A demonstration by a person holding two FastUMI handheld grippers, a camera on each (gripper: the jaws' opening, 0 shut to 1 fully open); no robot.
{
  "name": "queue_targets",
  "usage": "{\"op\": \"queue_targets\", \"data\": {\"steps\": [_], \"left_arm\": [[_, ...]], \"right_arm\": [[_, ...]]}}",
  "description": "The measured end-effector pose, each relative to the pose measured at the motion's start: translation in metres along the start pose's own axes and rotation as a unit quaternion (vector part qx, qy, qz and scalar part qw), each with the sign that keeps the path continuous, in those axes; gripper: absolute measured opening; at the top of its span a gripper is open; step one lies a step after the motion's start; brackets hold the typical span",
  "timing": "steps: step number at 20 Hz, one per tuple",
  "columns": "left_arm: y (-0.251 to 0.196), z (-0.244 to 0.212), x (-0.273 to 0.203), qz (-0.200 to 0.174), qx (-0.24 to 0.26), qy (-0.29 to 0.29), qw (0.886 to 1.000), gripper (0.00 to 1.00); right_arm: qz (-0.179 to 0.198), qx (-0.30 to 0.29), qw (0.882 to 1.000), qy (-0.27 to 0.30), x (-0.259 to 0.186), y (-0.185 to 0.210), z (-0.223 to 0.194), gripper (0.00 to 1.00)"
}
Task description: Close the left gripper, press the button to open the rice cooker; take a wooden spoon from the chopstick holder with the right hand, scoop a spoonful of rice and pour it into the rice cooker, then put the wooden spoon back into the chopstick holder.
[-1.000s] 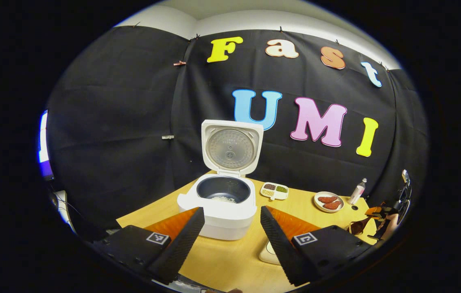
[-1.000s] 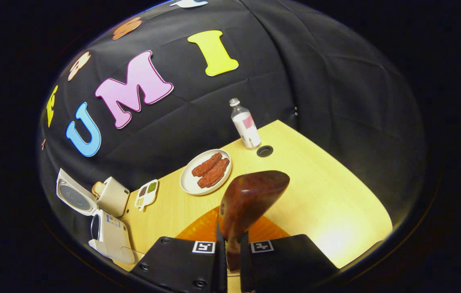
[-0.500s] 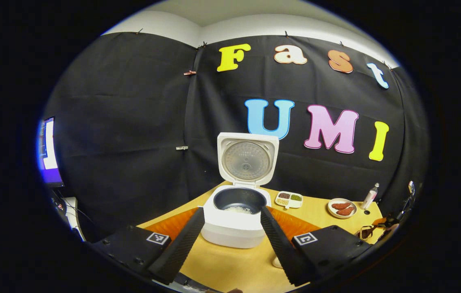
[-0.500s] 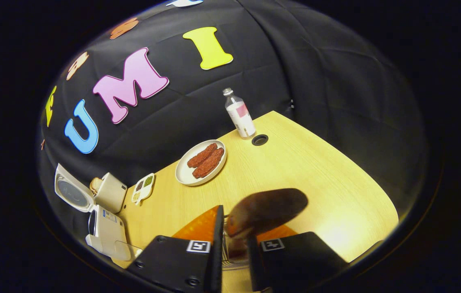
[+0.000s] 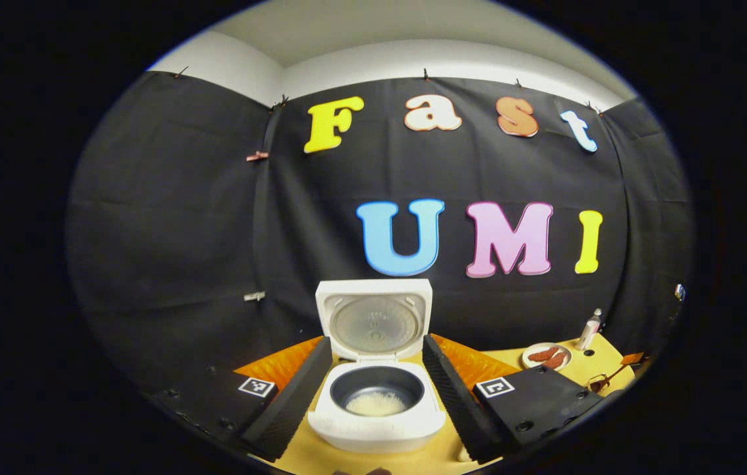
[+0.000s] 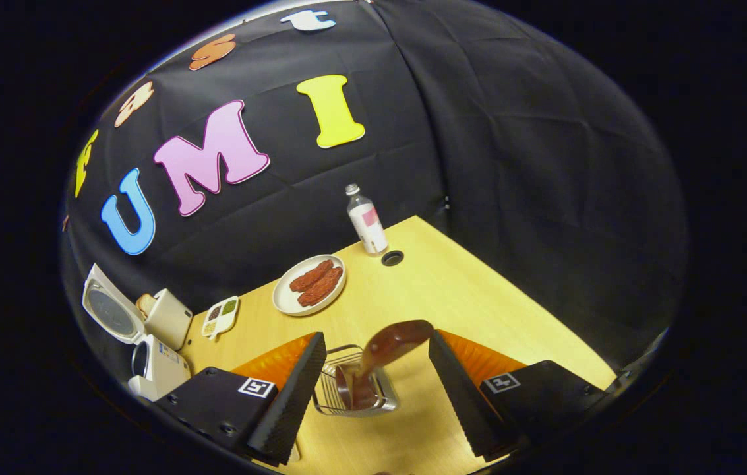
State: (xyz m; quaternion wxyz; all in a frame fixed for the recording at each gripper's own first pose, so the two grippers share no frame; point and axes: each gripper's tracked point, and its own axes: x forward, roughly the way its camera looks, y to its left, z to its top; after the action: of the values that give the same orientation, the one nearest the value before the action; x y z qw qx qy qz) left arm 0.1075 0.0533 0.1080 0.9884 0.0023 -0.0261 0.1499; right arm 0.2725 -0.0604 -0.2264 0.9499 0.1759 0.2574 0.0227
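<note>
Between spread fingers of right gripper [image 6: 373,396], dark wooden spoon [image 6: 380,356] stands in wire chopstick holder [image 6: 355,390], released. Left gripper [image 5: 373,396] wide, empty, before open white rice cooker [image 5: 376,389]. Advice: withdraw straight up, clearing spoon handle.

Bare table [image 6: 478,297] lies right of the chopstick holder [image 6: 355,386] (wooden spoon [image 6: 380,353] sticking up inside).

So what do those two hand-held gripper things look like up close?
Each hand-held gripper, left and right, has two long wedge-shaped fingers with ridged inner faces. Behind them sit boxy black blocks, each with a small square black-and-white marker and round screws. Orange textured panels show beside the fingers.
</note>
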Motion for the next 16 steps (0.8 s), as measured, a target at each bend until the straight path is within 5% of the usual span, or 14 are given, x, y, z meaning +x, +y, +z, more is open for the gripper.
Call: {"op": "queue_targets", "data": {"steps": [9,16], "left_arm": [[0.036,0.039,0.131,-0.04,-0.06,-0.009,0.997,0.94],[0.053,0.041,0.243,-0.068,-0.056,0.007,0.996,0.93]], "right_arm": [[-0.099,0.027,0.995,0.005,-0.098,-0.056,-0.044,0.99],[-0.122,-0.011,0.992,0.025,-0.154,-0.063,-0.075,0.99]]}}
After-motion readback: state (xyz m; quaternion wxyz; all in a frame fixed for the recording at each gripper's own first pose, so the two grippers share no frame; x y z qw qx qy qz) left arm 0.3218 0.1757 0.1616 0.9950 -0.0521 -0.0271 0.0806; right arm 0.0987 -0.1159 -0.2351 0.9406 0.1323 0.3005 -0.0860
